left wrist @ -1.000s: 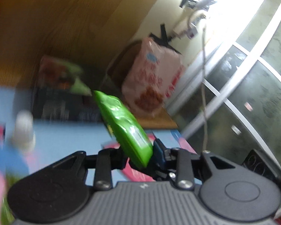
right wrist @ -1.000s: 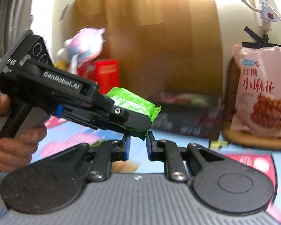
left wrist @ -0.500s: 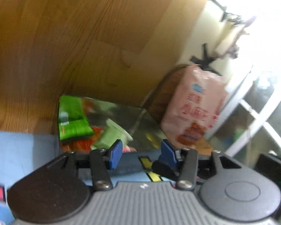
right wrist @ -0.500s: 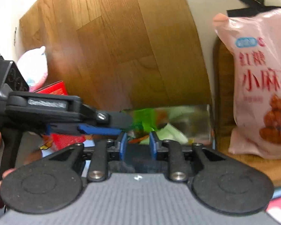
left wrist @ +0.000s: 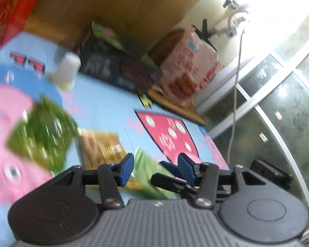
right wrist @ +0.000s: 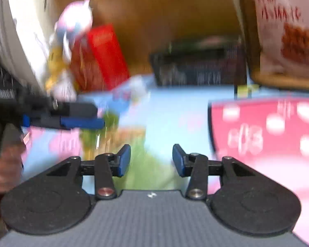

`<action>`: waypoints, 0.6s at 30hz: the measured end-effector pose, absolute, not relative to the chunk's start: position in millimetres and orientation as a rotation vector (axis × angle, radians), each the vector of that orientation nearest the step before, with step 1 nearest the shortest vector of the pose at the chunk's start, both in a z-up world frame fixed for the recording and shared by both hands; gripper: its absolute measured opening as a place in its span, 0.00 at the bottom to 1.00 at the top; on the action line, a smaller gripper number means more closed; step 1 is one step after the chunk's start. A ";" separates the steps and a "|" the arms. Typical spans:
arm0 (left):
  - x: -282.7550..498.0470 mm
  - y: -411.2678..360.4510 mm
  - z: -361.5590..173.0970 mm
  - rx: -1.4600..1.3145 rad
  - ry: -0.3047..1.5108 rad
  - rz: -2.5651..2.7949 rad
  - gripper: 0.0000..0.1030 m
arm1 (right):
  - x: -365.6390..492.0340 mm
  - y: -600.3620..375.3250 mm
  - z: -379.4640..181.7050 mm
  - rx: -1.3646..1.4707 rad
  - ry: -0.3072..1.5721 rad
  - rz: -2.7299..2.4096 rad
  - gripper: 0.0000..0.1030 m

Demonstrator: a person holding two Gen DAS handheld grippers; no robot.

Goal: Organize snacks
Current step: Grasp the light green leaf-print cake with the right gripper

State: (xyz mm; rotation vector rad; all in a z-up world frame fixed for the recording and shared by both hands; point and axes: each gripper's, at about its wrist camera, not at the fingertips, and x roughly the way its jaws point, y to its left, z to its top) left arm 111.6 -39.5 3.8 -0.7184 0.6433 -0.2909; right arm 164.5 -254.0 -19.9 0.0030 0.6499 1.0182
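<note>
Green packets (left wrist: 41,135) lie loose on the mat in front of the dark box (left wrist: 117,70); both grippers (left wrist: 155,168) (right wrist: 151,160), jaws just opened, hold nothing.

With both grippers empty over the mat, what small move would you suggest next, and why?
Probably lower the right gripper onto the pale green packet lying between its open fingers and close. It is the nearest loose snack on the blue mat, and the dark box behind already holds snacks. Blur hides the packet's edges.

We see a light-blue mat (left wrist: 105,100) with pink cartoon shapes, a red white-dotted patch (right wrist: 265,123) — plus a dark-green snack packet (left wrist: 43,135) and a red box (right wrist: 105,55).
</note>
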 end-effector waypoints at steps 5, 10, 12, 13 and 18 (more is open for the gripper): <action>98.0 -61.5 -4.5 -0.721 0.681 -0.326 0.47 | 117.5 -275.8 -19.5 -0.113 0.605 1.049 0.44; 88.1 -83.8 -9.1 -0.706 0.708 -0.350 0.47 | 81.2 -290.0 -23.1 -0.145 0.601 1.084 0.41; 83.7 -92.8 -7.8 -0.671 0.709 -0.342 0.47 | 75.9 -288.9 -26.6 -0.143 0.592 1.093 0.41; 82.3 -95.4 -6.3 -0.661 0.710 -0.337 0.49 | 73.6 -289.3 -26.2 -0.149 0.588 1.095 0.41; 74.7 -94.3 5.6 -0.630 0.685 -0.302 0.51 | 80.6 -297.4 -23.8 -0.142 0.575 1.030 0.42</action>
